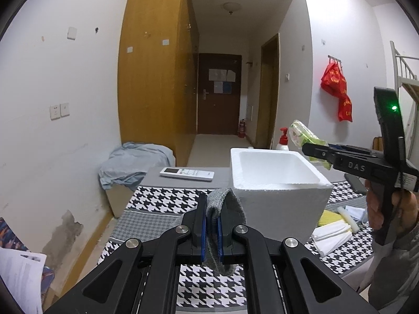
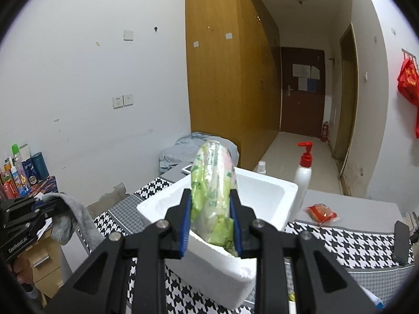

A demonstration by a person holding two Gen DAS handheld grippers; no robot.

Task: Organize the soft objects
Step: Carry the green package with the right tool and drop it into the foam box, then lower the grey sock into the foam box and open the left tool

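A white foam box (image 1: 277, 183) stands open on the houndstooth tablecloth (image 1: 162, 201); it also shows in the right wrist view (image 2: 264, 196). My left gripper (image 1: 212, 204) is shut on a grey sock (image 1: 227, 206), held just left of the box. The sock and left gripper also show in the right wrist view (image 2: 65, 219). My right gripper (image 2: 210, 198) is shut on a green-and-white plastic tissue pack (image 2: 212, 183), held above the box's near rim. From the left wrist view the right gripper (image 1: 311, 151) holds the pack (image 1: 303, 133) above the box's far right corner.
A white remote (image 1: 187, 174) lies behind the box. A red-pump bottle (image 2: 303, 172) stands at the box's far side, a red snack packet (image 2: 320, 213) and a black phone (image 2: 402, 240) to its right. White folded cloths (image 1: 331, 234) and a yellow item (image 1: 330, 217) lie right of the box.
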